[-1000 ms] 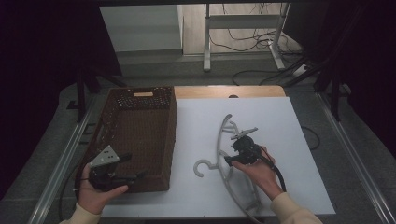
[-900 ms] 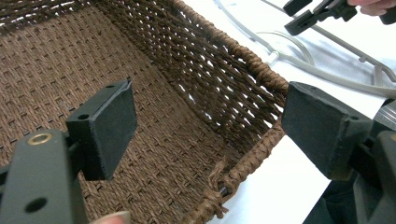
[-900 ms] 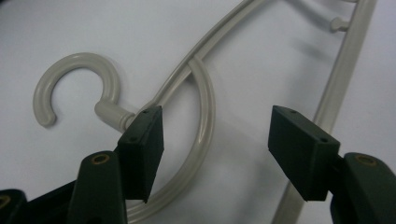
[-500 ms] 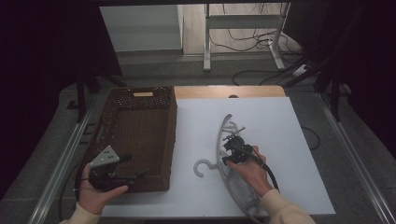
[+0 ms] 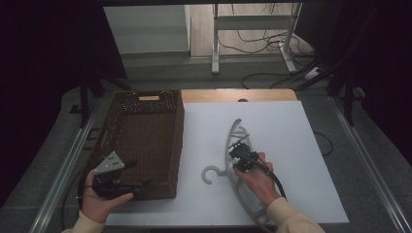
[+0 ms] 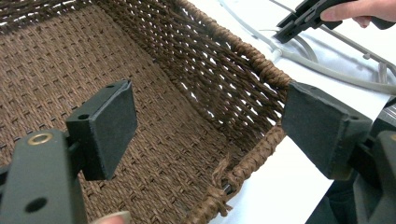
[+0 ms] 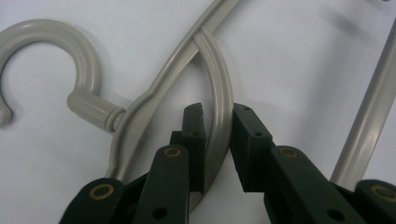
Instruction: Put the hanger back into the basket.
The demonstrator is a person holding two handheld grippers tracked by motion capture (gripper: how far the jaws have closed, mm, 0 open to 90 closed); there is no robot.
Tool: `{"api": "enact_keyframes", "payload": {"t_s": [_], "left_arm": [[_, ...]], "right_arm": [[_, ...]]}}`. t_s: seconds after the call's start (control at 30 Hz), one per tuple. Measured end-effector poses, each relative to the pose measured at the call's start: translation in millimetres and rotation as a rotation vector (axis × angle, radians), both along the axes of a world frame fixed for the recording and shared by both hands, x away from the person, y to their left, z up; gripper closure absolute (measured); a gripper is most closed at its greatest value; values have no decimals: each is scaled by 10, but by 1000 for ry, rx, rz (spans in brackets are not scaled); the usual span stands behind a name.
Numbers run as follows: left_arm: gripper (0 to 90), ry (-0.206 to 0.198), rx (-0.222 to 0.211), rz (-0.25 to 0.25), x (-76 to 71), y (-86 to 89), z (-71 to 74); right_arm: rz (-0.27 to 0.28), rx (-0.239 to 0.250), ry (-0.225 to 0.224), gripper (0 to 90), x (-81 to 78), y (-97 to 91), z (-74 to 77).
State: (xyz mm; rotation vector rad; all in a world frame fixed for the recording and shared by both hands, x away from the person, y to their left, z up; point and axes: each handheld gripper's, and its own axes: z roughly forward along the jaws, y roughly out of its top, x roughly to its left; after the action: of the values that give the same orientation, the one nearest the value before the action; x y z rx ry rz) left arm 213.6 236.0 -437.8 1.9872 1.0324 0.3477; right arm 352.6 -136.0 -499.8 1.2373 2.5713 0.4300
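Wicker basket (image 5: 141,141) beside grey hanger (image 5: 232,160)

Pale grey hanger (image 5: 232,160) on white tabletop (image 5: 291,145); brown woven basket (image 5: 141,141) (open lattice walls); black gripper pads (image 6: 109,126).

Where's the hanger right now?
In the high view the grey hanger lies flat on the white table, right of the wicker basket, its hook toward the basket. The right gripper has just been closing on its inner bar.
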Motion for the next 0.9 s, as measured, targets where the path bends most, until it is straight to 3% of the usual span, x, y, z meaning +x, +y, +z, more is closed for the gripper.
{"api": "enact_keyframes", "payload": {"t_s": [0.2, 0.37, 0.5, 0.57, 0.77, 0.9], "left_arm": [[183, -4, -3, -11, -3, -7, 3], [181, -8, -4, -19, -6, -12, 6], [181, -7, -4, -18, -6, -10, 5], [181, -7, -4, -18, -5, -9, 4], [181, -6, -5, -16, -3, 2, 0], [181, -6, -5, -14, -2, 7, -3]], "right_arm": [[-22, -11, 5, 771, 7, 22, 7], [-51, 8, 15, 795, 36, 2, 20], [-41, 5, 14, 808, 41, -8, 40], [-54, 21, 27, 808, 40, -5, 55], [-43, 46, 8, 809, 44, -25, 124], [-43, 92, -19, 810, 56, -82, 223]]}}
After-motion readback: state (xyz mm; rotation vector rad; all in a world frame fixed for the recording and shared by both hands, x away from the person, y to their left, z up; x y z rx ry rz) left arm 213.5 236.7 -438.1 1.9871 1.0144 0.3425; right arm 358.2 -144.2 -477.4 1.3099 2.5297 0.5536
